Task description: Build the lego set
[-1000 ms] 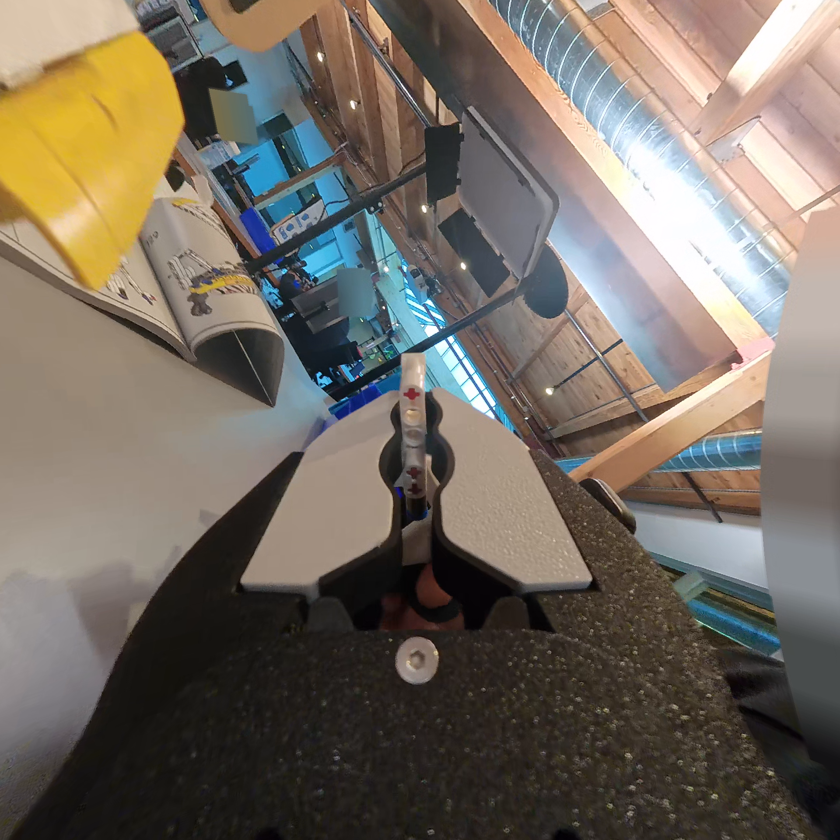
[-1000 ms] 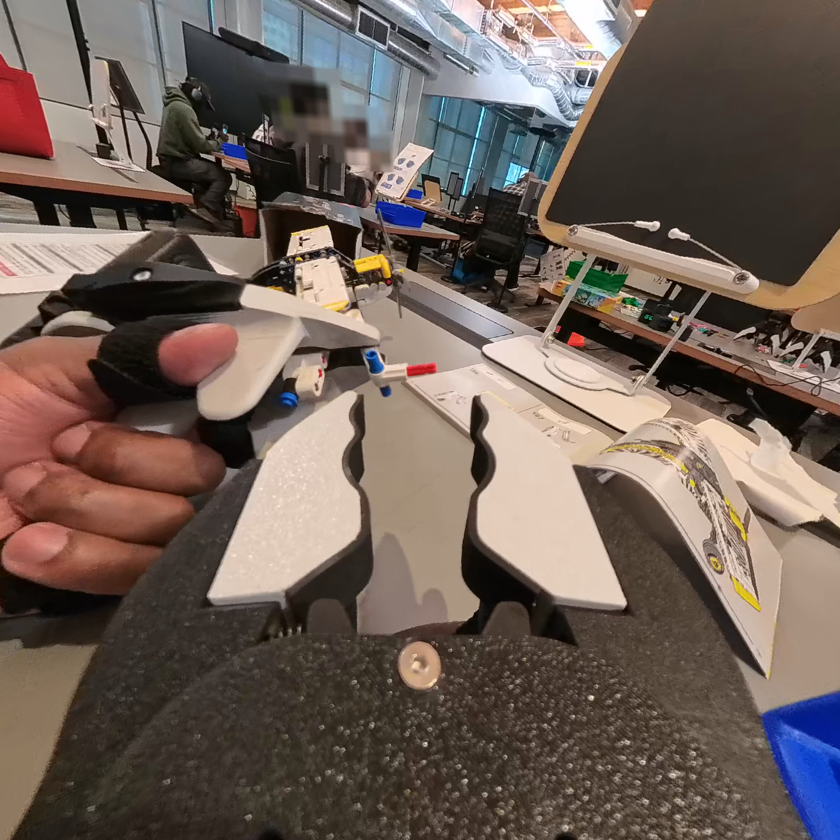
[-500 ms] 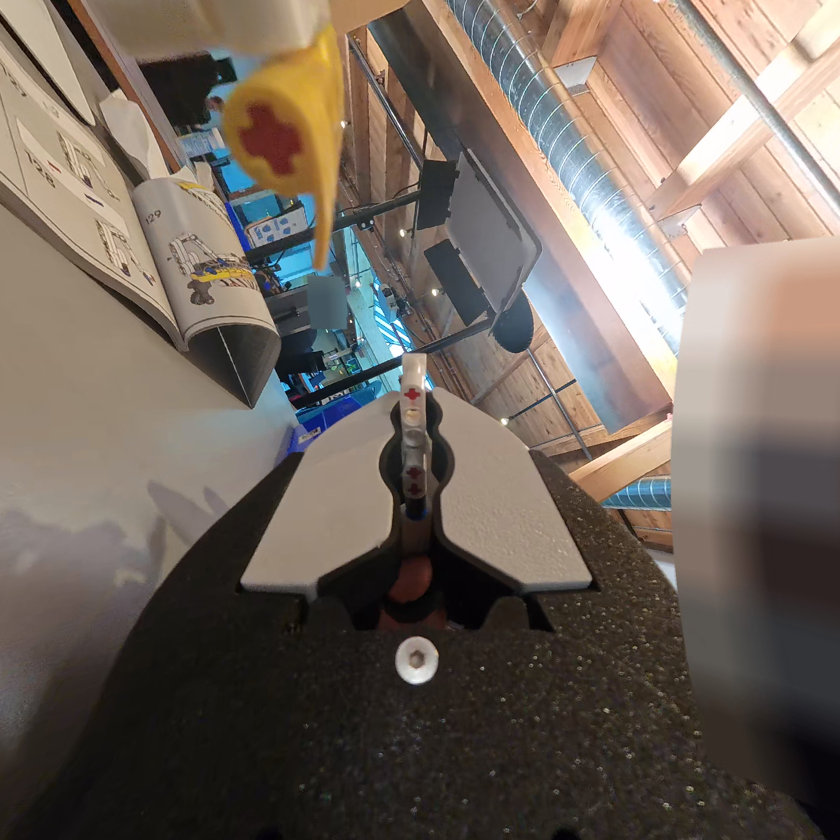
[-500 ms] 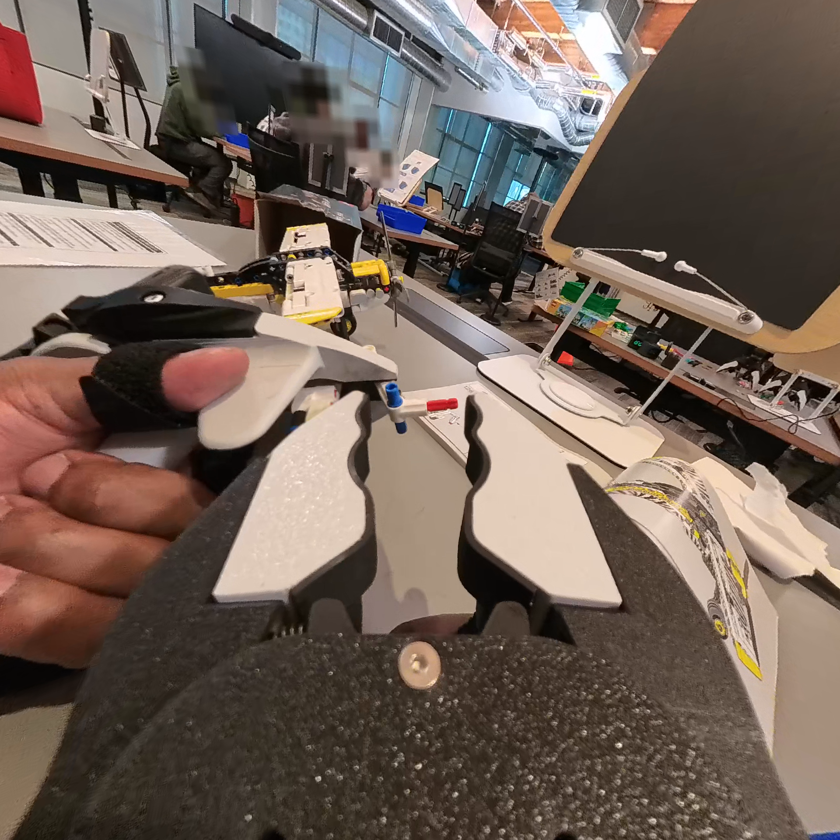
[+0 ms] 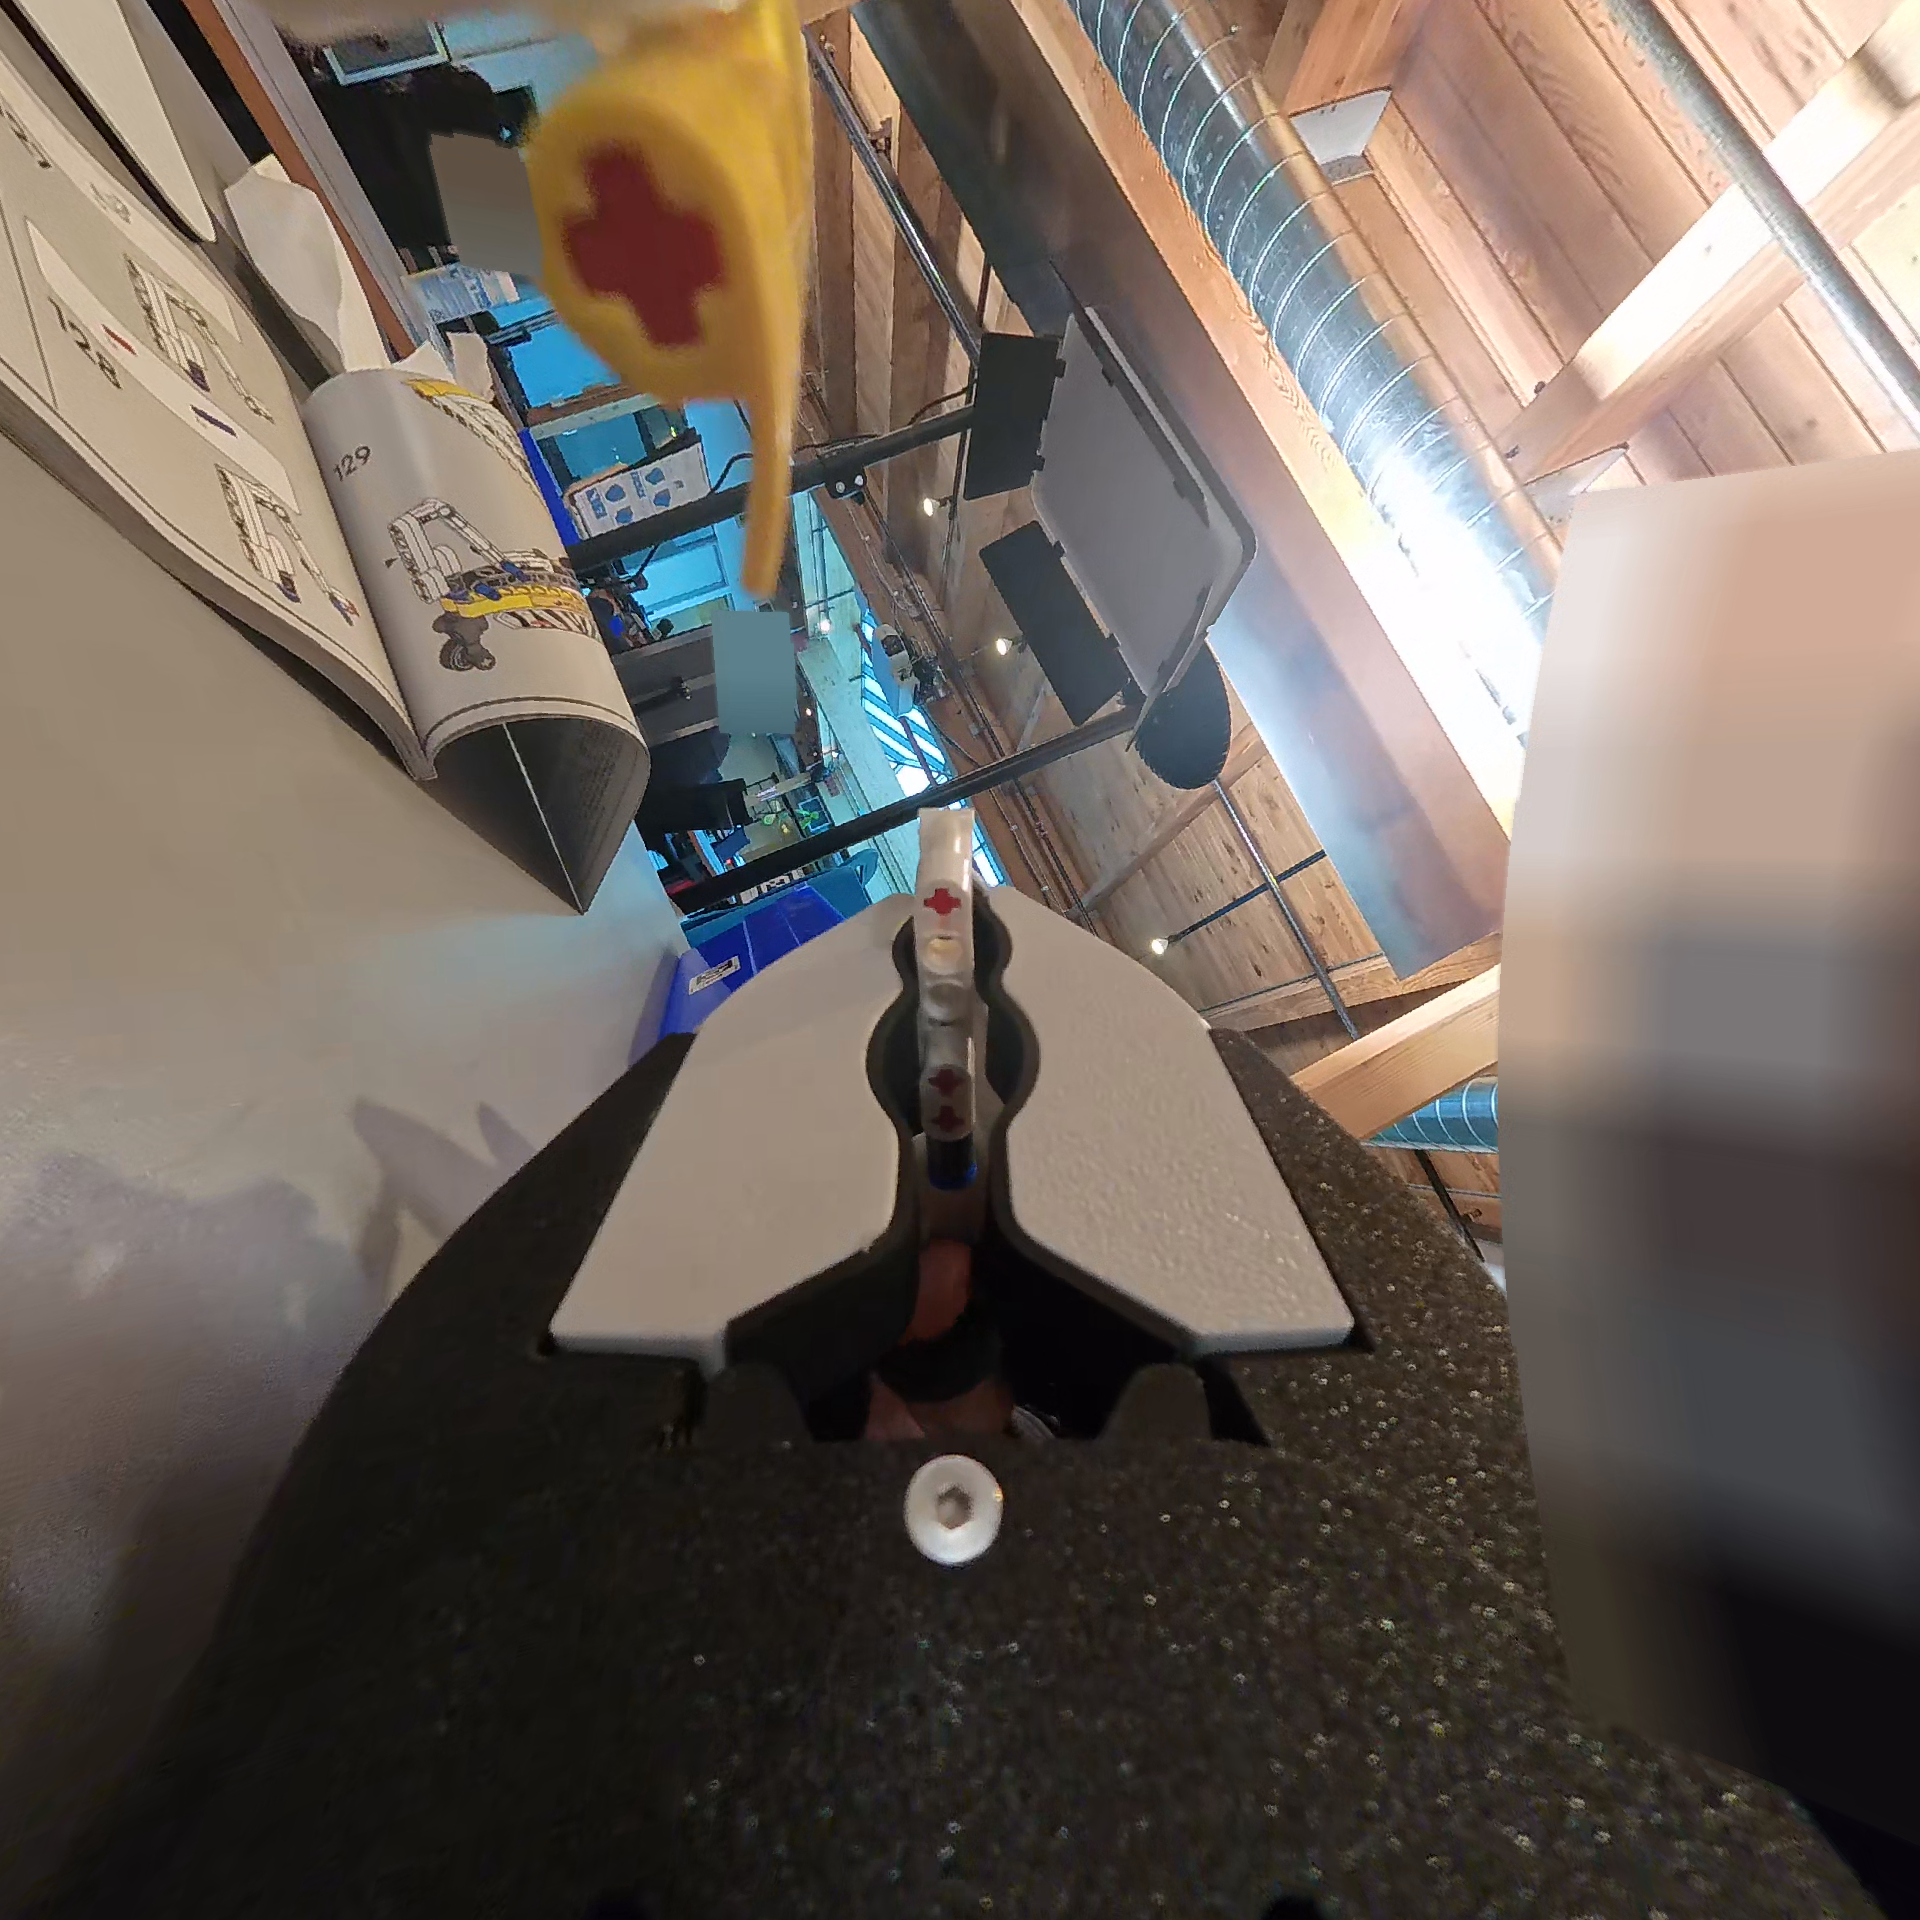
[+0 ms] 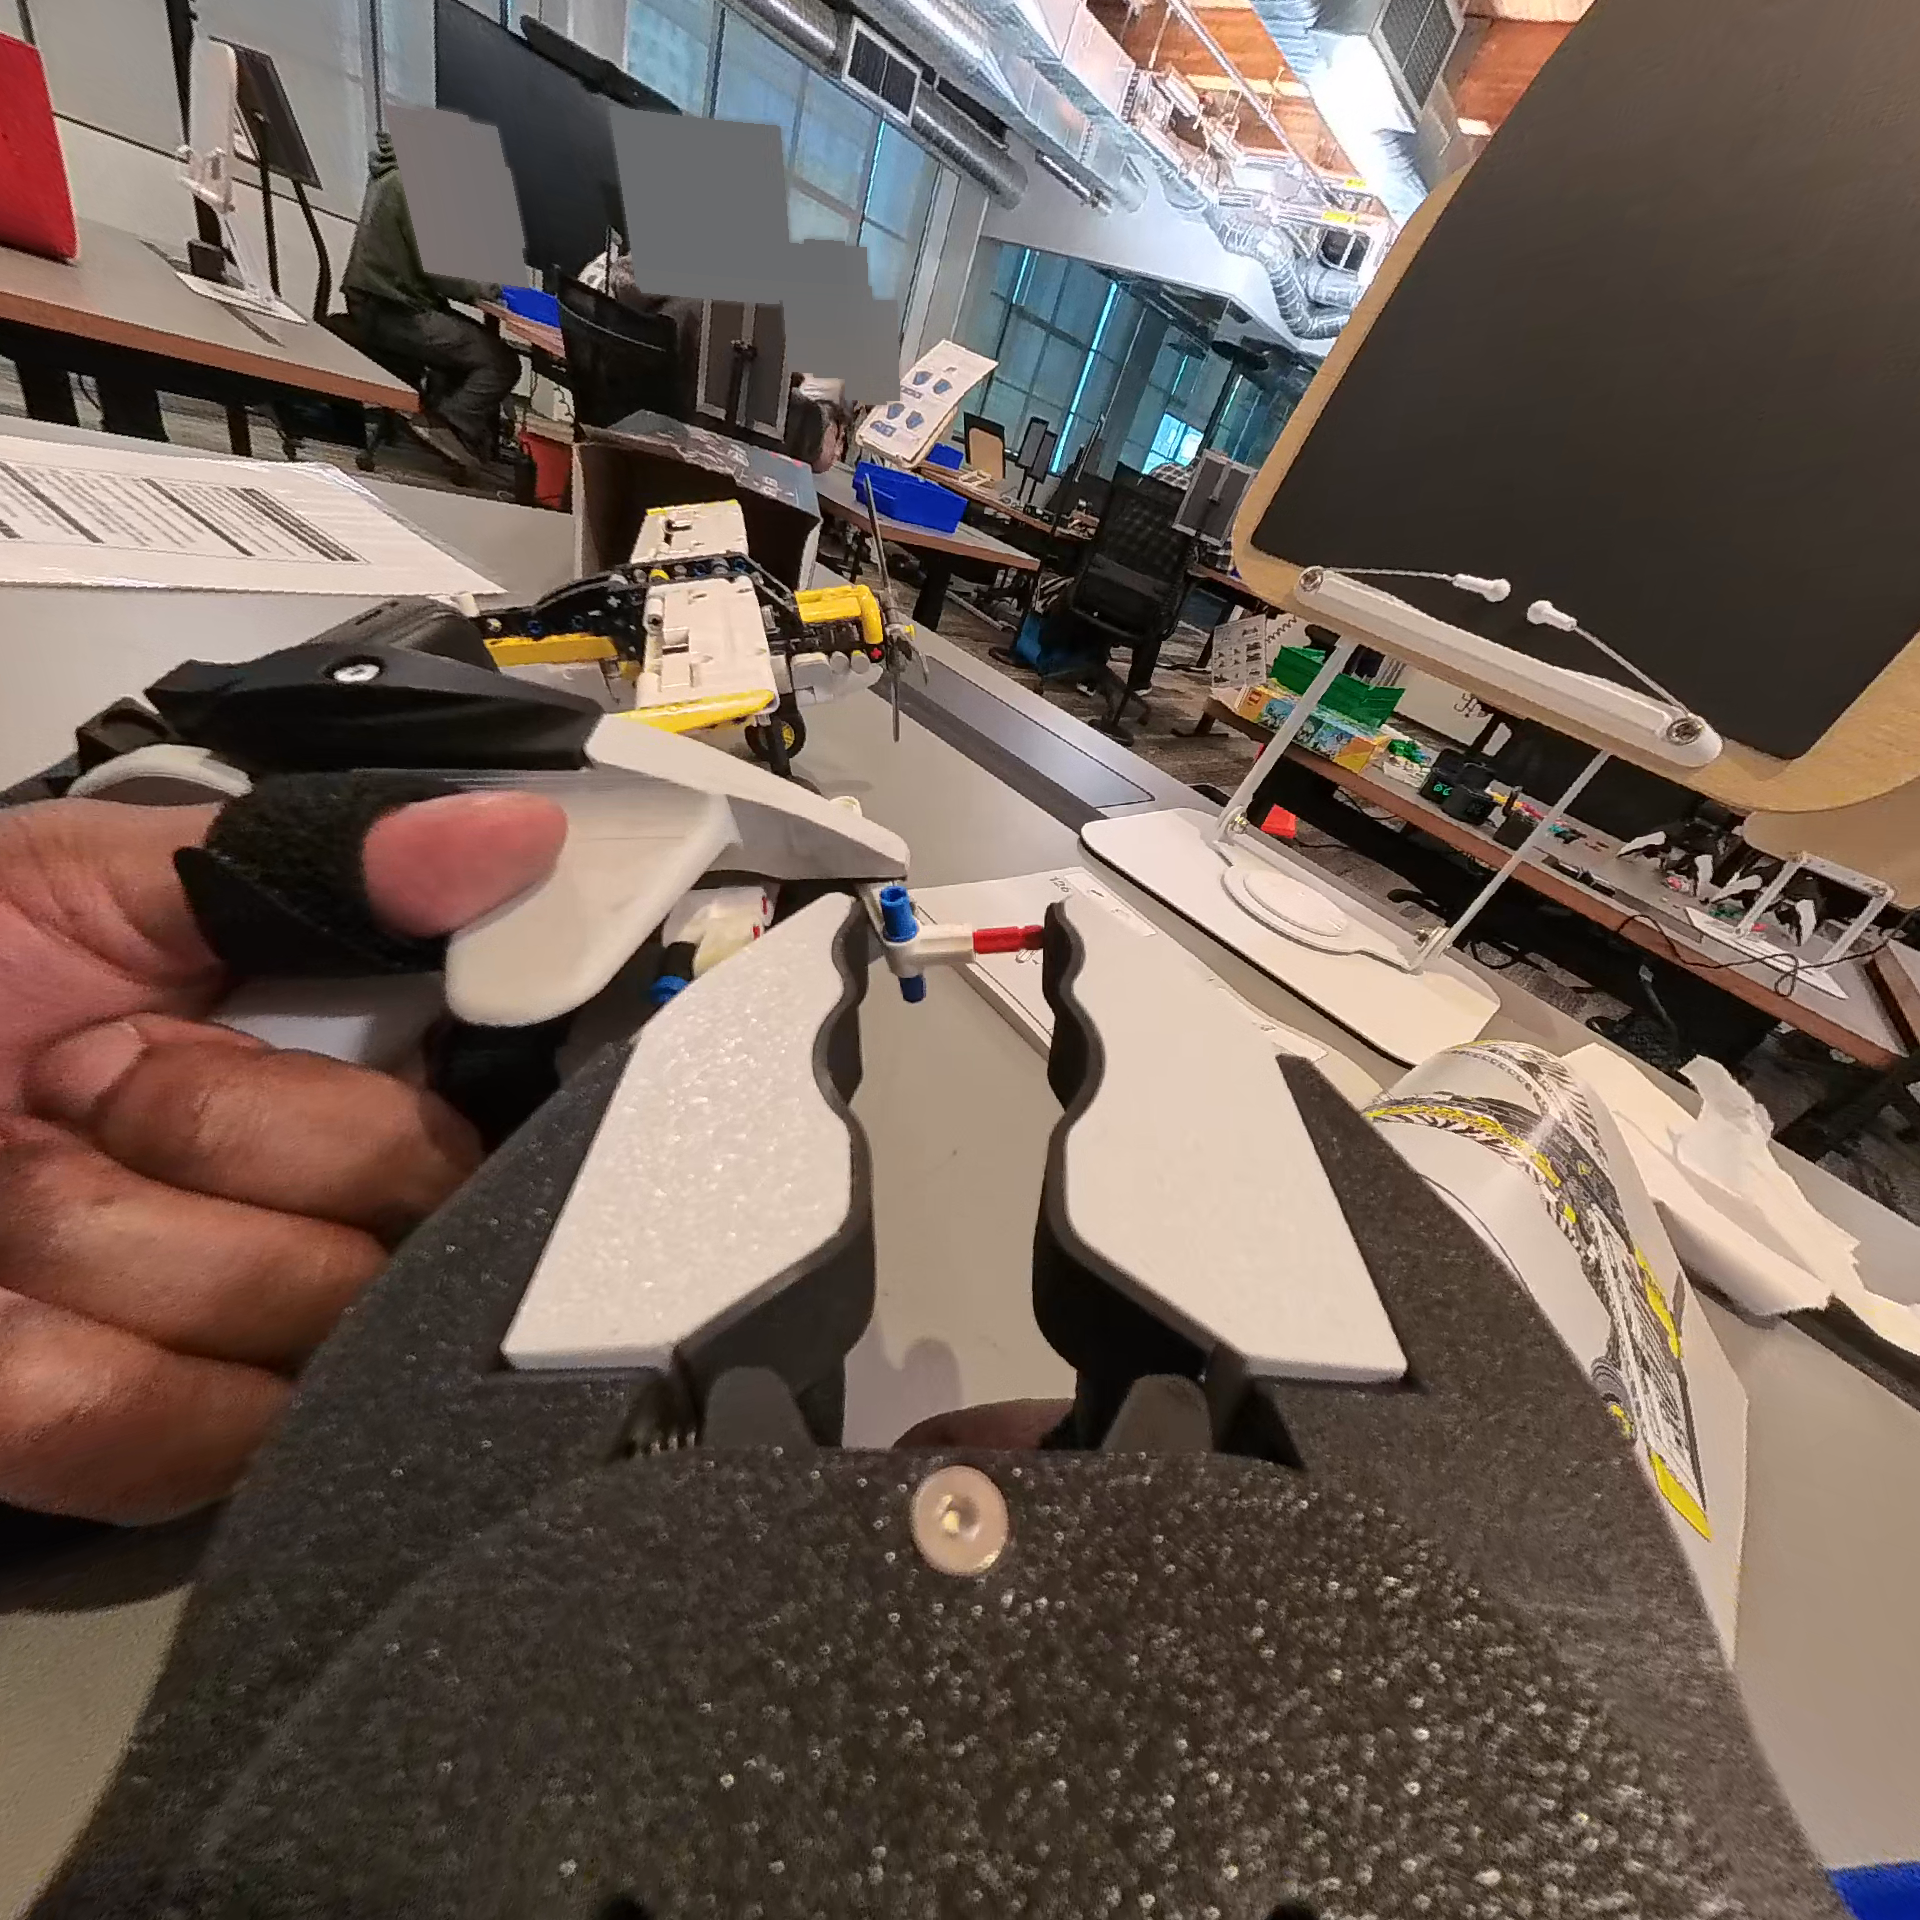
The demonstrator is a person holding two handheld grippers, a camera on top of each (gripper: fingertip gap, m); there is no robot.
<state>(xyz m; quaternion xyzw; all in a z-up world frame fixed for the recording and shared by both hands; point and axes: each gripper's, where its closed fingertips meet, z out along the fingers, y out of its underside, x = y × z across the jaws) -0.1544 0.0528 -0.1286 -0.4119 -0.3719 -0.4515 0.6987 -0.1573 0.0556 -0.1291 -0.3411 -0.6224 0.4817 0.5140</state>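
In the left wrist view my left gripper point(image 5: 943, 914) is shut on a thin white beam point(image 5: 943, 966) with red cross-shaped axle ends, standing edge-on between the pads. In the right wrist view a hand holds that left gripper point(image 6: 727, 821) at the left. A small white connector point(image 6: 930, 945) with a blue pin point(image 6: 891, 906) and a red axle point(image 6: 1003, 938) sticks out of it. My right gripper point(image 6: 951, 935) is open, its fingertips either side of this connector. The axle's tip is at the right fingertip point(image 6: 1070, 935). A blurred yellow piece point(image 5: 665, 239) with a red cross end hangs at the left view's top.
A yellow, white and black brick plane model point(image 6: 707, 634) stands on the grey table point(image 6: 987, 790) behind. An open instruction booklet point(image 6: 1558, 1195) lies at the right, also in the left wrist view point(image 5: 468, 582). A black board on a white stand point(image 6: 1299, 914) is behind it. Crumpled paper point(image 6: 1745, 1174) lies far right. Only a small space, under 4 cm, lies between the two pairs of fingers.
My right gripper moved forward and its jaws narrowed, so the white connector now sits between its fingertips. My left gripper kept its hold on the white beam and turned a little.
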